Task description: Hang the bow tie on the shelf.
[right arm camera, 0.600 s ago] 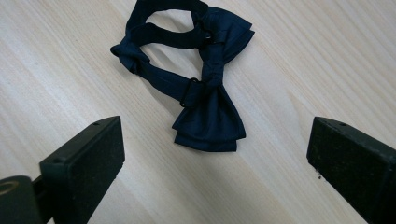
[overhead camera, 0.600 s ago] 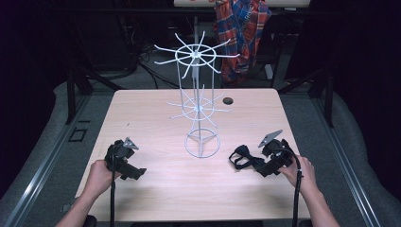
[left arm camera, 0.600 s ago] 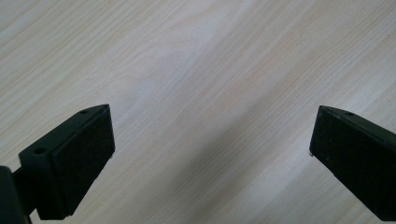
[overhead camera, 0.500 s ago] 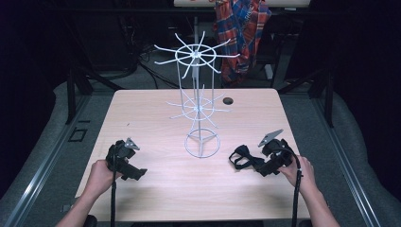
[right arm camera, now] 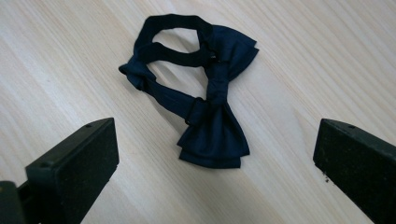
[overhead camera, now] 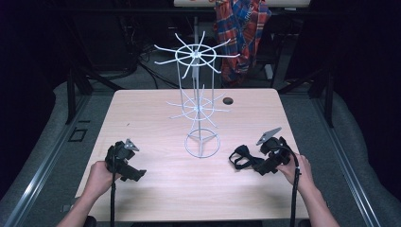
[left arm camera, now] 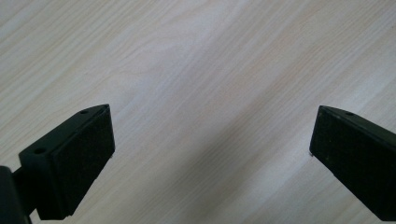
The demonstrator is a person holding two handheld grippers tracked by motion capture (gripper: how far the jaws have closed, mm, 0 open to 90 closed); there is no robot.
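While the bow tie (right arm camera: 205, 93) lies flat on the desk (overhead camera: 156, 118) near the wire rack (overhead camera: 198, 94), nothing hangs there: you have the whole job ahead. Your right claw (right arm camera: 215, 154) gapes wide just short of it, touching nothing; your left claw (left arm camera: 210, 154) gapes empty over bare wood.

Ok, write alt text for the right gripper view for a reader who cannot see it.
A dark navy fabric bow tie with a looped black neck strap lies flat on the pale wood-grain table, ahead of the right gripper. The gripper's two black jaws rise from the bottom corners, wide open, touching nothing.
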